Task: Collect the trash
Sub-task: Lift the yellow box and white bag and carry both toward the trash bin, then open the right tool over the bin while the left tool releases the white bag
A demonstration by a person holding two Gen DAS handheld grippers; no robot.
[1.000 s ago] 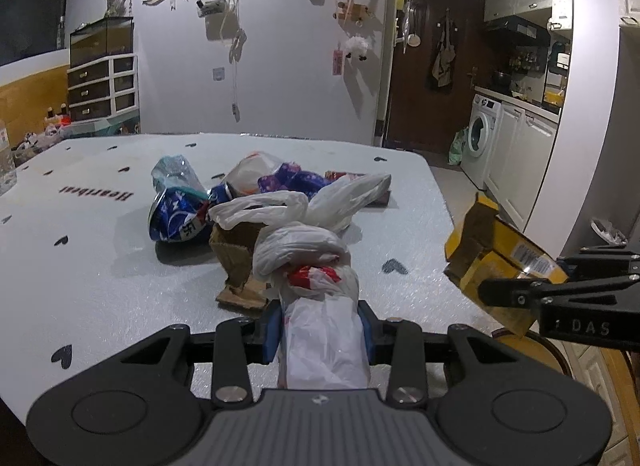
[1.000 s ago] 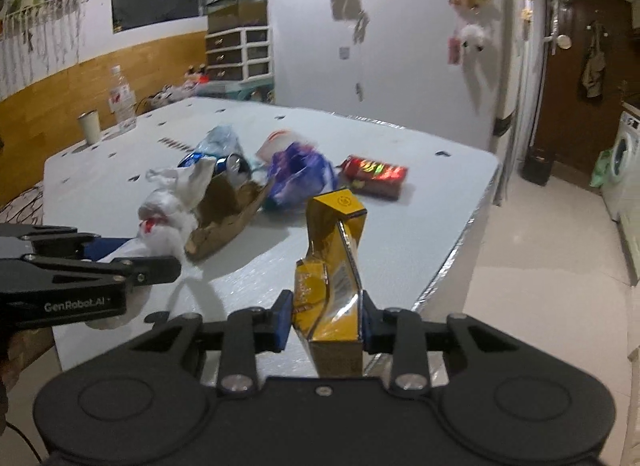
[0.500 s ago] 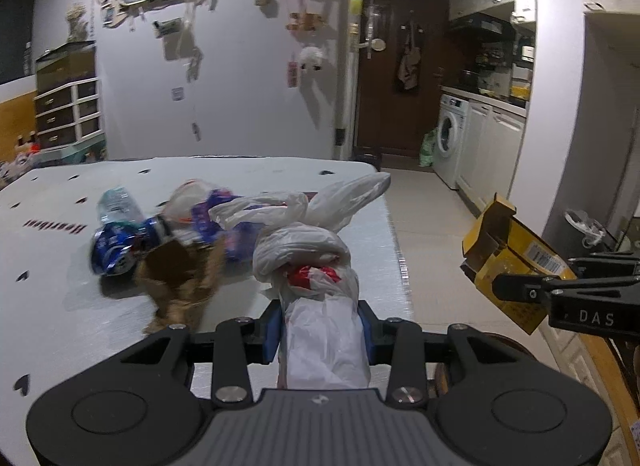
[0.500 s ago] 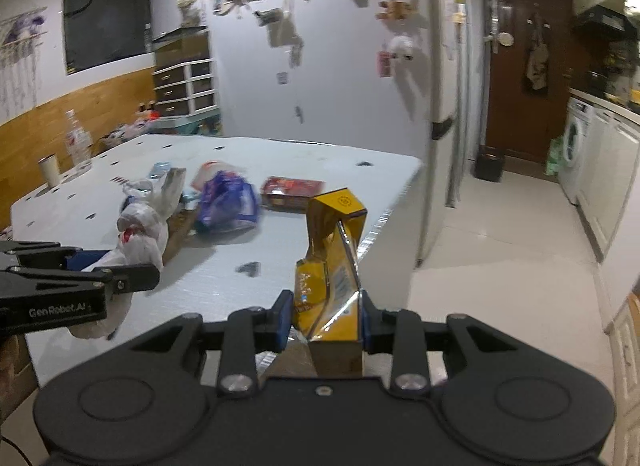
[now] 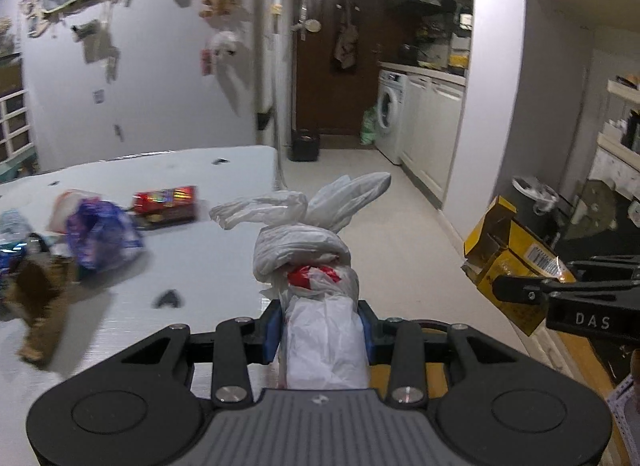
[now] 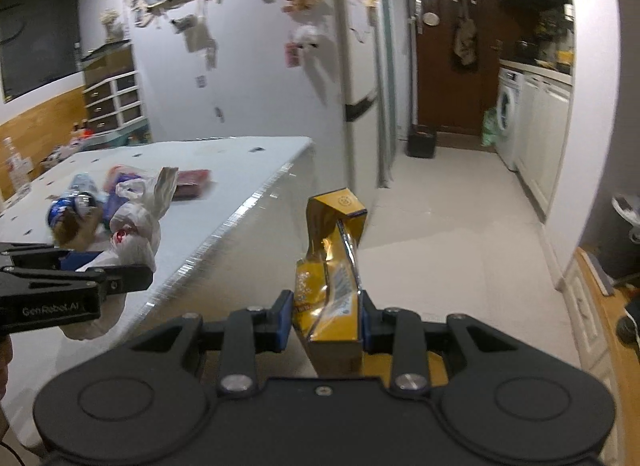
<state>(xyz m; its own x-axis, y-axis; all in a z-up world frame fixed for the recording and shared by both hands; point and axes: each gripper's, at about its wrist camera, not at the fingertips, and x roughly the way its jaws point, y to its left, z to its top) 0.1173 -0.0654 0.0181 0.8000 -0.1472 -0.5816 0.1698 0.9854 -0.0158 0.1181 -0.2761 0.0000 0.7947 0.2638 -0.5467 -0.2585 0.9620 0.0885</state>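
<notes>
A: Left wrist view first, biggest things down. White table (image 5: 132,169) fills the left half of the frame, tiled floor (image 5: 404,234) runs up the middle, and a bin with a white liner (image 5: 534,195) stands at the right edge by the wall.

B: What's left on the table?

A: At far left, a purple wrapper (image 5: 102,236), a red snack packet (image 5: 166,201) and a brown paper scrap (image 5: 38,298), all blurred.

B: And the grippers?

A: Left gripper (image 5: 322,336) is clamped on a knotted white plastic bag (image 5: 316,262), low centre of the frame. In the right wrist view, right gripper (image 6: 326,320) is clamped on a crumpled yellow carton (image 6: 332,266), also low centre. Both loads hang off the table's edge, over the floor.

B: So which step?

A: Carrying, I'd judge: both pieces are picked up and headed for disposal. Next move calls for bringing each load over the bin's mouth and only then parting the jaws, then returning for the leftovers.
</notes>
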